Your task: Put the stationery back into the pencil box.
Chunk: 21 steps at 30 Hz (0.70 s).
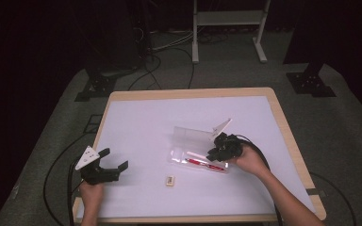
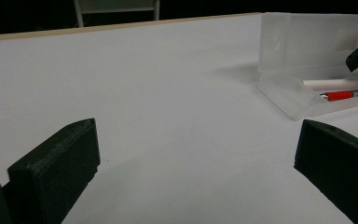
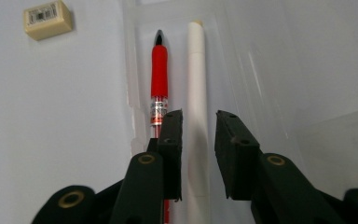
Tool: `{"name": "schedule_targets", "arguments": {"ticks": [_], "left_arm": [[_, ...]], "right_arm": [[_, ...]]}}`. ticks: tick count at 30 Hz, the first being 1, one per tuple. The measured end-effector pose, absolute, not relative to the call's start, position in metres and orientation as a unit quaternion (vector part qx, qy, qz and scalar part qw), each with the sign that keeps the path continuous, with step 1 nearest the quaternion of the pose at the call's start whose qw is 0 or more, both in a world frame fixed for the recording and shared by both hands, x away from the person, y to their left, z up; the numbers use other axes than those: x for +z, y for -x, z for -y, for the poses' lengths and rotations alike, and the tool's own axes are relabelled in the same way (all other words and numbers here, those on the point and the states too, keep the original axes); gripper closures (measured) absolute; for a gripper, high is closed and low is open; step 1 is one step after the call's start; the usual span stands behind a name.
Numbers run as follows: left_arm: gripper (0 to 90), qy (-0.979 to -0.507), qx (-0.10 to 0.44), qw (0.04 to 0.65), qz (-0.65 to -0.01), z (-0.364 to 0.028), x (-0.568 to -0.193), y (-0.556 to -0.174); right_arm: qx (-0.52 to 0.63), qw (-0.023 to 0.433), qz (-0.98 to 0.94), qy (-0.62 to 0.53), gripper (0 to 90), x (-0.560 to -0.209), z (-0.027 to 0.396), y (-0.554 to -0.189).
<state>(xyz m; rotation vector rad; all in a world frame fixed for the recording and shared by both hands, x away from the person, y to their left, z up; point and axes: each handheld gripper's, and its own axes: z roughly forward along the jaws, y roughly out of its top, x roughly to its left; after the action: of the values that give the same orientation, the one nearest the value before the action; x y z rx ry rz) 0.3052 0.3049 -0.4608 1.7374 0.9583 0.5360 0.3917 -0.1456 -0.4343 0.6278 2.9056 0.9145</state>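
The right gripper hangs over the open clear case, its 2 jaws straddling the white pen with a narrow gap on each side, so the pads do not appear to press on it. The pen's long axis runs straight ahead of the jaws, in line with them, inside the case tray. The red pen lies parallel, just beside the near jaw. An eraser sits on the table, ahead and off to the same side, outside the case. The left gripper rests well apart, jaws wide and empty. The right hand is the nearer by far.
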Motion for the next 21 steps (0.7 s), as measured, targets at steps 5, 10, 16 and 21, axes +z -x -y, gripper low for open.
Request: {"name": "schedule_targets", "arguments": {"ticks": [5, 10, 16, 21], "left_arm": [[0.0, -0.724, 0.223, 0.516, -0.400, -0.305, -0.461, -0.305], [0.0, -0.724, 0.224, 0.516, -0.400, -0.305, -0.461, -0.305], [0.0, -0.724, 0.224, 0.516, -0.400, -0.305, -0.461, -0.305], [0.0, -0.724, 0.223, 0.517, -0.399, -0.305, -0.461, -0.305]], "right_arm": [[0.309, 0.022, -0.930, -0.198, 65.9, -0.425, 0.147, -0.386], [0.322, 0.024, -0.927, -0.190, 61.3, -0.418, 0.144, -0.378], [0.333, 0.024, -0.926, -0.176, 55.5, -0.411, 0.139, -0.371], [0.340, 0.021, -0.925, -0.170, 50.9, -0.406, 0.133, -0.366]]}}
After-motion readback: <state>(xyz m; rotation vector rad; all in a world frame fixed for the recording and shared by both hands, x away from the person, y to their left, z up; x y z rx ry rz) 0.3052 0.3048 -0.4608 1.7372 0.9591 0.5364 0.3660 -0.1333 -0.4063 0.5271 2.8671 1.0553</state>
